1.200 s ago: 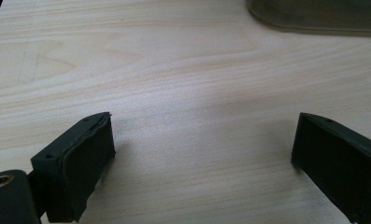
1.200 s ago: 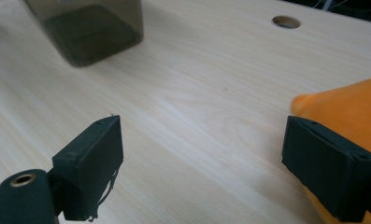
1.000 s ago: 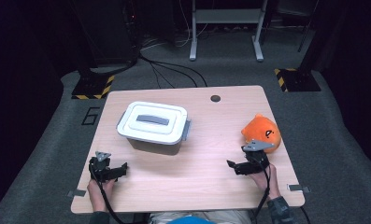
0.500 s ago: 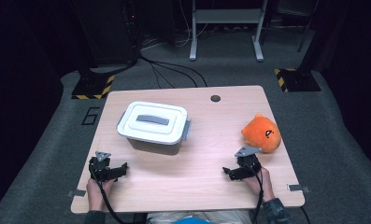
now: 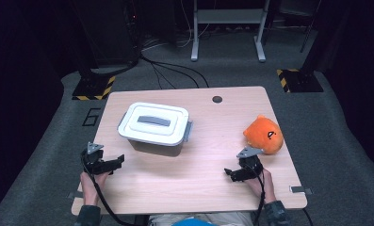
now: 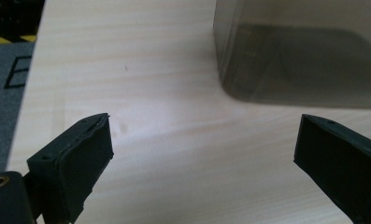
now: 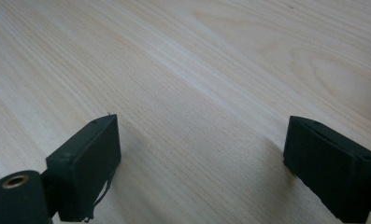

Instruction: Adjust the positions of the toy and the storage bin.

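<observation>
A white lidded container [image 5: 154, 125] with a grey handle stands on the left middle of the wooden table [image 5: 213, 117]. An orange plush toy [image 5: 264, 134] sits near the right edge. My left gripper [image 5: 117, 161] hovers at the front left, open and pointing at the container. In the left gripper view the left gripper [image 6: 202, 135] holds nothing, and the container's cloudy wall [image 6: 300, 51] is ahead to the right. My right gripper [image 5: 229, 173] is low at the front right, just left of and nearer than the plush. The right gripper [image 7: 202, 135] is open over bare wood.
A dark round cable hole [image 5: 217, 99] lies near the table's far edge. On the carpet beyond stand bases striped yellow and black [image 5: 93, 88] [image 5: 297, 80] and a grey frame [image 5: 227, 19]. Cables trail from both grippers over the front edge.
My right gripper has drawn back from beside the plush toward the front edge and sunk lower. My left gripper has risen a little. Plush and container have kept still.
</observation>
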### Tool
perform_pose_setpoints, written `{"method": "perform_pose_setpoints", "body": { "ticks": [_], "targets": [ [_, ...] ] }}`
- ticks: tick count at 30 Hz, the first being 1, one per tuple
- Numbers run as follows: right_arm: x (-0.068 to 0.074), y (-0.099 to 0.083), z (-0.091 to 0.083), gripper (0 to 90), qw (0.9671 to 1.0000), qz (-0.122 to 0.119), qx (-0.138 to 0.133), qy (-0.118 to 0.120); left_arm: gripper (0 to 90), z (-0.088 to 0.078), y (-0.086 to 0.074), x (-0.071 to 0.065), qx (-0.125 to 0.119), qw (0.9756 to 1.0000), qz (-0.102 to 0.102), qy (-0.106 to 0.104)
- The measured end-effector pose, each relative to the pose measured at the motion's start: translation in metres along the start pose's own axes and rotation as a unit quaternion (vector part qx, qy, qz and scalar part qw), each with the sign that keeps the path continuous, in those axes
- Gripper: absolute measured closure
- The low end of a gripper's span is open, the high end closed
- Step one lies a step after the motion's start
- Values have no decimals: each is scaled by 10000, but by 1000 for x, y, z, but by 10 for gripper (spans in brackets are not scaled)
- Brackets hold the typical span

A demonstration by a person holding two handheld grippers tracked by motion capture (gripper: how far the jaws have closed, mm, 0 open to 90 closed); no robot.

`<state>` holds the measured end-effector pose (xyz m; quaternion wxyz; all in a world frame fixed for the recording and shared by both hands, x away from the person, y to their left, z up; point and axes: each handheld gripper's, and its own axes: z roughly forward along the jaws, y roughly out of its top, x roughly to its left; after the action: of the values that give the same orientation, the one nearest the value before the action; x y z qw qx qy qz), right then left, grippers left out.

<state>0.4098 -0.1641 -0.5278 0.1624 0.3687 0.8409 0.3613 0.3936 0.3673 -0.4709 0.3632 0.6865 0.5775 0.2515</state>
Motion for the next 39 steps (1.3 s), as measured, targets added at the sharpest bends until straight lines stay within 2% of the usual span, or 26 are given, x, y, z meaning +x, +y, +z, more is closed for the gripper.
{"method": "perform_pose_setpoints", "body": {
  "ticks": [2,7,12,20,22,24,25,26,27,28,31,34,39],
  "targets": [
    [0,0,0,101,10000,-2,-1,-1,58,-4,10,-1,-35,9999,83,54],
    [-1,0,0,105,10000,-6,-6,-13,66,-12,36,-4,-191,9997,171,-16],
    [-1,0,0,108,10000,-4,-6,-20,72,-12,57,-6,-239,9993,283,-25],
    [-1,0,0,115,10000,14,-11,-21,19,-2,82,-6,-223,9995,203,-117],
    [-1,0,0,118,10000,3,-16,-20,11,2,88,-6,-208,9995,218,-76],
    [-1,0,0,122,10000,22,-25,-18,24,6,94,-5,-179,9994,258,-146],
    [-1,0,0,122,10000,16,-23,-27,65,7,96,-5,-144,9992,307,-201],
    [-1,0,0,123,10000,17,-24,-27,165,9,98,-5,-126,9988,409,-229],
    [-1,0,0,123,10000,18,-24,-29,246,12,99,-6,-102,9986,474,-191],
    [-1,0,0,124,10000,16,-25,-31,283,14,99,-7,-66,9985,523,-136],
    [-1,0,0,128,10000,24,-33,-26,341,21,100,-8,33,9982,560,-212],
    [-1,0,0,129,10000,18,-32,-24,383,23,100,-6,8,9979,541,-369],
    [-1,0,0,135,10000,26,-38,-29,541,22,97,-3,-58,9955,534,-786]
  ]
}}
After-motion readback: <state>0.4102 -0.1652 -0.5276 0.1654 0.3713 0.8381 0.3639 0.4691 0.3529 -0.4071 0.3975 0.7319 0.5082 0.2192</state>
